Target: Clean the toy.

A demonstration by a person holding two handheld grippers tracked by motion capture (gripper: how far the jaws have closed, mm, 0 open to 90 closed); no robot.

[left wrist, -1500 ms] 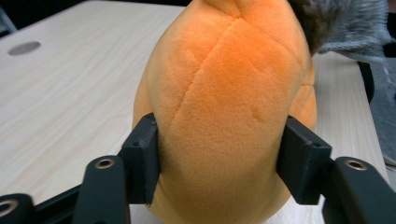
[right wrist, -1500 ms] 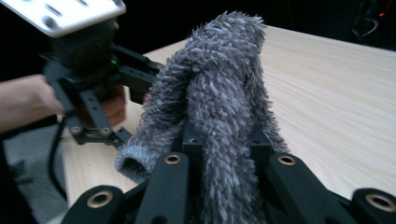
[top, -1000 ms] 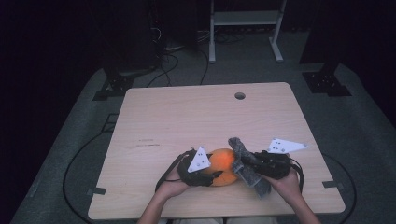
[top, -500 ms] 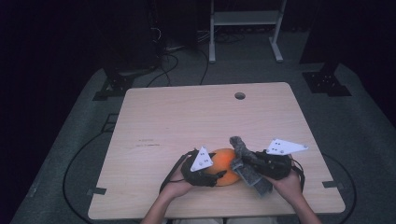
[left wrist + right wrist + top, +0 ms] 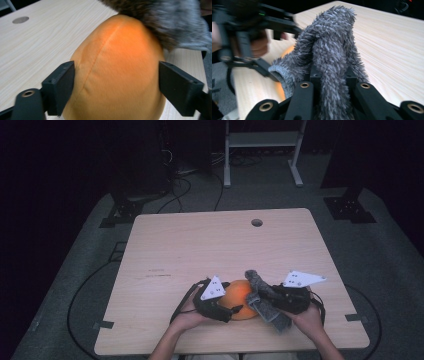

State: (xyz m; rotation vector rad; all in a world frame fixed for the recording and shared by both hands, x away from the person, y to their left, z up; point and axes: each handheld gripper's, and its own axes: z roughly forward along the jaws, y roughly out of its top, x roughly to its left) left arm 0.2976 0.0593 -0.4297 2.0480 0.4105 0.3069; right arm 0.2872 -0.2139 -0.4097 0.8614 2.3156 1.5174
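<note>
While the round orange plush toy (image 5: 239, 296) lies low and centre in the high view, the left gripper (image 5: 117, 75), its jaws just opened wide around it, is best withdrawn cleanly; the grey fuzzy sock (image 5: 329, 57) is pinched by the right gripper (image 5: 334, 78).

black tools (image 5: 117, 87), grey three-cornered plates (probably dotted) (image 5: 213, 287)

Left tongs (image 5: 226, 307) have just been opening, jaws spread apart; right tongs (image 5: 265, 304) are clamped tight, both hands low.
</note>
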